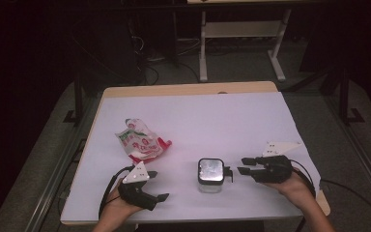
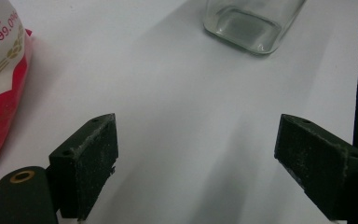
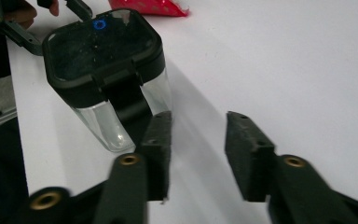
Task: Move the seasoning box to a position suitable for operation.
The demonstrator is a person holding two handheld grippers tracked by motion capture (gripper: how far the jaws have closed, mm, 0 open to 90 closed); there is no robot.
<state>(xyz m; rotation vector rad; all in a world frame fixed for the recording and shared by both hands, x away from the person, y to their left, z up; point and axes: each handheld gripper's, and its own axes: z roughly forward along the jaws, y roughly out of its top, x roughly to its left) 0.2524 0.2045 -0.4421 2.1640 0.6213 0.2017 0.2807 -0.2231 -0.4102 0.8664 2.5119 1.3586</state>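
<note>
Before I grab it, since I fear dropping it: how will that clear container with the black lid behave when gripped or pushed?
The container looks rigid, with smooth clear walls, so probably slippery. It appears empty, likely light, so a push may slide or tip it. The latch could snag.

One clear jar [image 1: 210,175], one red-white bag [image 1: 140,140], two tongs: left [image 1: 158,186], right [image 1: 242,165].

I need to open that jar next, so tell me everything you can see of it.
The jar is clear, square-sided with rounded corners, looks like glass or plastic, and seems empty. Its black lid is on, with a latch down one side. It stands upright on the table, between the grippers, and nothing grips it.
</note>
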